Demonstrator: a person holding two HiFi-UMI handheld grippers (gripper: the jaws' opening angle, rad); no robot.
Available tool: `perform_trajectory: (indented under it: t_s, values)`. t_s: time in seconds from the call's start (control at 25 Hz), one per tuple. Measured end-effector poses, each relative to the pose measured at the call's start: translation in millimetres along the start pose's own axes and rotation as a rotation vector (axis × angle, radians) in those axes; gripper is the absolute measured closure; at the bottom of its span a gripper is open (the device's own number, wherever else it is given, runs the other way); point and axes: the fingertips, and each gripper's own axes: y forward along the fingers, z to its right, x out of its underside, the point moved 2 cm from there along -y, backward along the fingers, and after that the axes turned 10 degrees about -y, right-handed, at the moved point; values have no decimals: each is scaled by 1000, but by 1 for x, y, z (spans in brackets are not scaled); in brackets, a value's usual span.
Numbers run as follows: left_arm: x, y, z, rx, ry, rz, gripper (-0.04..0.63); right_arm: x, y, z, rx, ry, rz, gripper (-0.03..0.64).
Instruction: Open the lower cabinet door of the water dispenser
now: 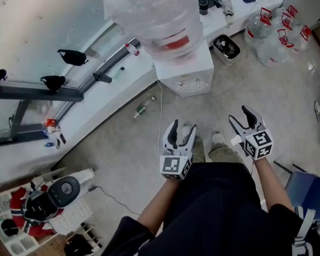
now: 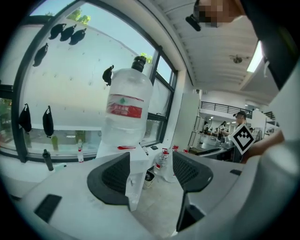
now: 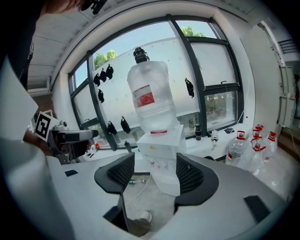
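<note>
While the left gripper (image 1: pixel 180 130) and the right gripper (image 1: pixel 245 116) are hanging side by side in front of the person, both are sitting well apart from the water dispenser (image 1: pixel 184 74). Left jaws are standing wide apart, holding nothing, and the dispenser's edge is showing far beyond them. Right jaws are gaping just as wide, also empty, and are framing the taps and the lower cabinet front (image 3: pixel 167 180) from a distance; can't make out a door seam there. The dispenser is standing on the floor against the window ledge (image 1: pixel 118 84), carrying an inverted bottle (image 1: pixel 157 15). Spare jugs (image 1: pixel 276 34) and a bin (image 1: pixel 226 48) are sitting at the head view's right of it
</note>
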Motion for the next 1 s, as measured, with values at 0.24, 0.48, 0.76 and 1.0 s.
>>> perform_trajectory:
  t_s: [0.24,0.48,0.76,1.0]
  values:
    - [-29,27,-33,80,18,-9,331,-13,28,-20,79,22,8,373]
    - [-39,60,-49,132,74,-2,331,-16,46,-22,94,46,64,373]
    - [-29,40,-61,86,79,-59,331,6,53,-8,117,94,62,373]
    - [47,47,-41,4,-7,-115,331,87,67,39,76,134,46,373]
